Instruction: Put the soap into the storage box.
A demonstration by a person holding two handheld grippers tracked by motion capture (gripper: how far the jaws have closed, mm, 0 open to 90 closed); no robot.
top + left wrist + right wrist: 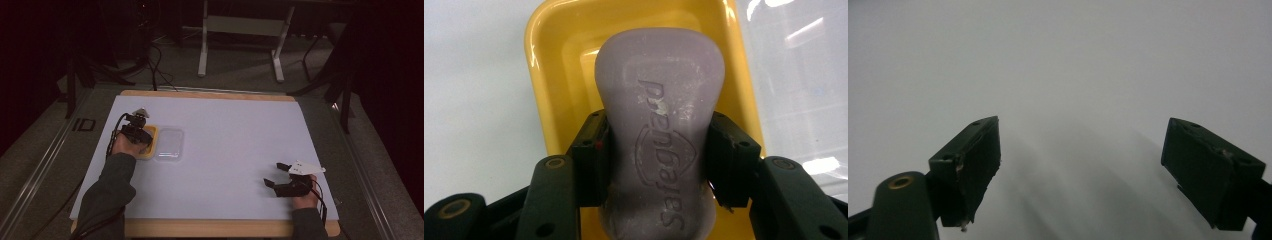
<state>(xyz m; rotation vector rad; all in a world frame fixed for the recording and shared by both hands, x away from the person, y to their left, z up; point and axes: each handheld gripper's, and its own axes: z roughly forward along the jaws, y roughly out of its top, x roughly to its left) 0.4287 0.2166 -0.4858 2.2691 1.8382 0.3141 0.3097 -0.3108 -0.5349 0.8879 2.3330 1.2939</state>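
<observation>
A pale purple soap bar (660,130) stamped "Safeguard" lies over a yellow soap dish (555,60). My left gripper (659,150) is shut on the bar's narrow waist, one black pad on each side. In the high view that gripper (137,131) hovers over the yellow dish (150,150) at the table's left. A clear plastic lid (169,144) lies flat just right of the dish. My right gripper (276,174) rests near the front right of the table, jaws wide apart with nothing between them; its pads (970,160) frame bare white surface.
A white mat (225,130) covers the wooden table. Cables trail on the floor at the back left, and a white frame stand (240,30) rises behind the table. Dark floor surrounds the table.
</observation>
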